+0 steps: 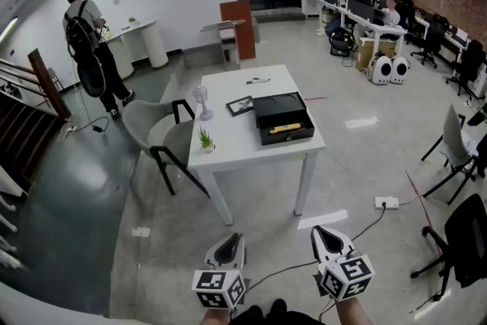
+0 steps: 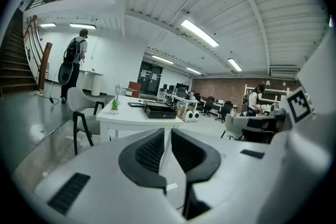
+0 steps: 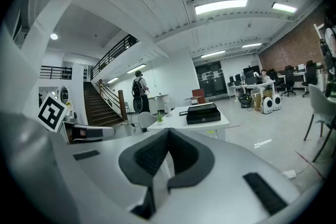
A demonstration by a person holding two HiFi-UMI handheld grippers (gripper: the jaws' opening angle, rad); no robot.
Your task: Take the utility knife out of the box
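Left tongs (image 2: 167, 132) closed, empty — white table (image 2: 128, 119) with black box (image 2: 160, 111) ahead.

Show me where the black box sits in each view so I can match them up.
Head view: black box near centre, open, on the white table's near right corner.
Left gripper view: black box near centre, on the table.
Right gripper view: black box right of centre, on the table.
Shared landmark: the small potted plant, left of the box in all three.

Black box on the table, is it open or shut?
Open. The black box has its lid back, and a yellow utility knife shows inside.
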